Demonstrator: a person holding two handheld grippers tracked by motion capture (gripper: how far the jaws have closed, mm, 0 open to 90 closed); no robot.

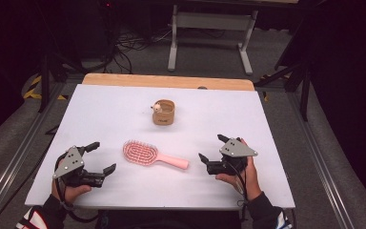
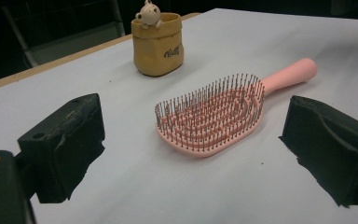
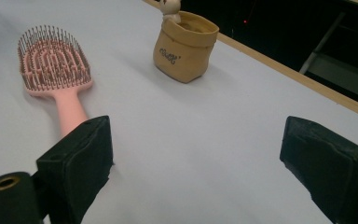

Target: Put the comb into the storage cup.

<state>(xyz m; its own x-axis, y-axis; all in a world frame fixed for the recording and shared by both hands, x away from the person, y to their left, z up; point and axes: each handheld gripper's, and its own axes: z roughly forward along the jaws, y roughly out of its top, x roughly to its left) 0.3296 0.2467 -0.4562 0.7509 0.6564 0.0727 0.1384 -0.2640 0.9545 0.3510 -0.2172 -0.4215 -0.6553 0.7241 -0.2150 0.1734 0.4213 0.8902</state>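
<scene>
A pink hairbrush (image 1: 148, 155) (image 2: 214, 114) (image 3: 56, 70) lies bristles up near the middle of the white table (image 1: 114, 112), its handle pointing right. Behind it stands a small tan fabric pot (image 1: 164, 112) (image 2: 158, 43) (image 3: 185, 45) with a little figure on its rim. My left gripper (image 1: 101, 157) (image 2: 191, 154) rests open at the front left, its jaws spread wide and facing the brush head. To the right of the handle's end my right gripper (image 1: 213, 149) (image 3: 196, 172) is open and holds nothing.
A wooden strip (image 1: 167, 81) runs along the table's far edge. Beyond it, on the floor, are a grey metal stand (image 1: 209, 28) and cables (image 1: 133, 45). Metal rails (image 1: 310, 143) flank the table on both sides.
</scene>
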